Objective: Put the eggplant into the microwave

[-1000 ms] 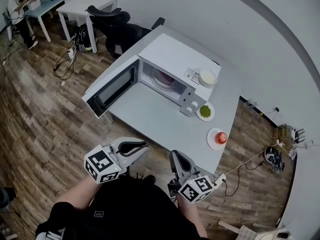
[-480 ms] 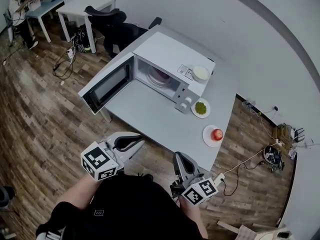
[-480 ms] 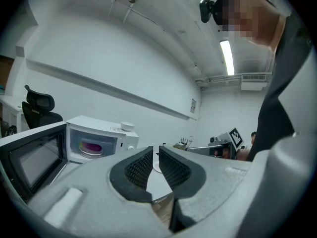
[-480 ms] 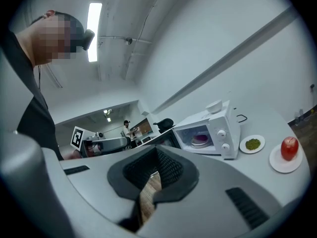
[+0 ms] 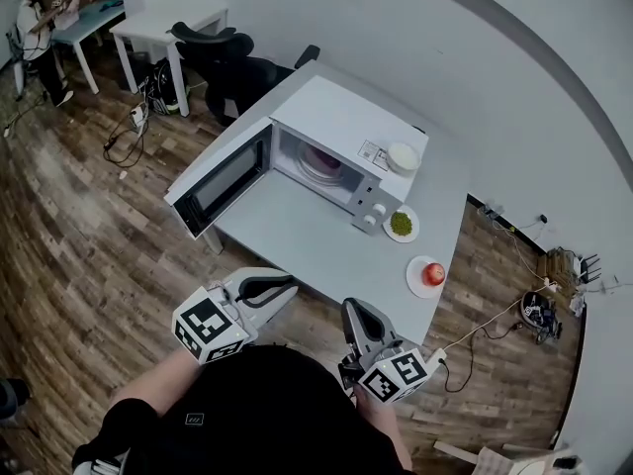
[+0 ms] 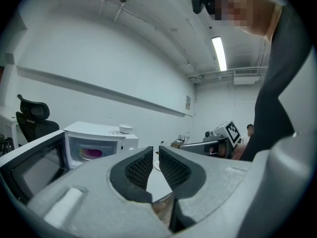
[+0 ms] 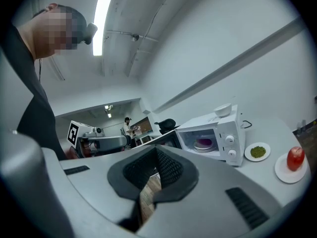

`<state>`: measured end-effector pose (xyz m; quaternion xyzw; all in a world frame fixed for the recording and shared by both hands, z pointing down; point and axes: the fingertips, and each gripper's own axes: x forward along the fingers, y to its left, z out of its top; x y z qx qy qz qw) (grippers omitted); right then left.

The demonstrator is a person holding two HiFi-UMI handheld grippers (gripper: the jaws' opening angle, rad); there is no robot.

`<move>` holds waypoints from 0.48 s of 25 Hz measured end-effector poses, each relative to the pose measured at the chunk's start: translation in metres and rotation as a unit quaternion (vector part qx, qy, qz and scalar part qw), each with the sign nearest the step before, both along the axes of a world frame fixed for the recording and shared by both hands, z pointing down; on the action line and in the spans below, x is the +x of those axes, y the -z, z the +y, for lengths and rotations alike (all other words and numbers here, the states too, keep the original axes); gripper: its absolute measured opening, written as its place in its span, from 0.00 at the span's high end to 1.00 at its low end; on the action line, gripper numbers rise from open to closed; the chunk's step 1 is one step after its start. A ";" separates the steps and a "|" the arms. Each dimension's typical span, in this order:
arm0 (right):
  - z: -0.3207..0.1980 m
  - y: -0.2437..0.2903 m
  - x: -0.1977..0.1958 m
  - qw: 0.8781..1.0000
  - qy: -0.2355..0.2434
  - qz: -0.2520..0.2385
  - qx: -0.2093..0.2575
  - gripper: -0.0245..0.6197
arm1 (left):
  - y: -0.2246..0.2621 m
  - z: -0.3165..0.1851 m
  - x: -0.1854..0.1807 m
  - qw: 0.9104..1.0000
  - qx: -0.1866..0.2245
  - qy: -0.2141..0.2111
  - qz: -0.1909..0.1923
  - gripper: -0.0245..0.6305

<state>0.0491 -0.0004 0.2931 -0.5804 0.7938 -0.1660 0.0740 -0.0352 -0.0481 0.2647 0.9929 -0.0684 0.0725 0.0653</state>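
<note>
The eggplant (image 5: 323, 162) showed only as a purple shape on a plate inside the microwave (image 5: 346, 117), which stood toward the far side of the desk (image 5: 297, 231) with its door (image 5: 223, 181) swung out past the left edge. A white bowl (image 5: 403, 156) sat on the microwave's top; a saucer of green bits (image 5: 401, 225) lay just beside its control panel, and a saucer with a red apple (image 5: 434, 274) lay nearer the desk's right edge.

The left gripper (image 5: 287, 290) hung off the near edge with its fingers (image 6: 141, 165) a narrow slit apart and nothing between them. The right gripper (image 5: 350, 307) was close to the near right corner, its fingers (image 7: 171, 167) meeting at the tips, empty.

Only the right gripper view took in both saucers beside the microwave; the left gripper view had the purple shape (image 6: 91, 152) and the bowl, with the desk's right side behind its own fingers. Only the head view showed the wooden floor (image 5: 79, 226) and the black chair (image 5: 223, 52).

Against the frame a second before, nothing on the desk had moved, the door stood just as open, and both grippers kept much the same places near the body, the left one's slit unchanged
</note>
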 end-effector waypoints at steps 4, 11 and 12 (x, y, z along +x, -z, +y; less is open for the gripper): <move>-0.005 -0.003 -0.003 1.000 0.004 0.005 -0.007 0.94 | 0.002 -0.016 -0.011 1.000 0.001 0.021 0.005 0.90; -0.013 -0.005 -0.007 1.000 0.009 0.007 -0.008 0.94 | -0.002 -0.022 -0.014 1.000 -0.005 0.026 0.002 0.90; -0.013 -0.005 -0.007 1.000 0.010 0.006 -0.008 0.94 | -0.003 -0.022 -0.015 1.000 -0.006 0.026 0.001 0.90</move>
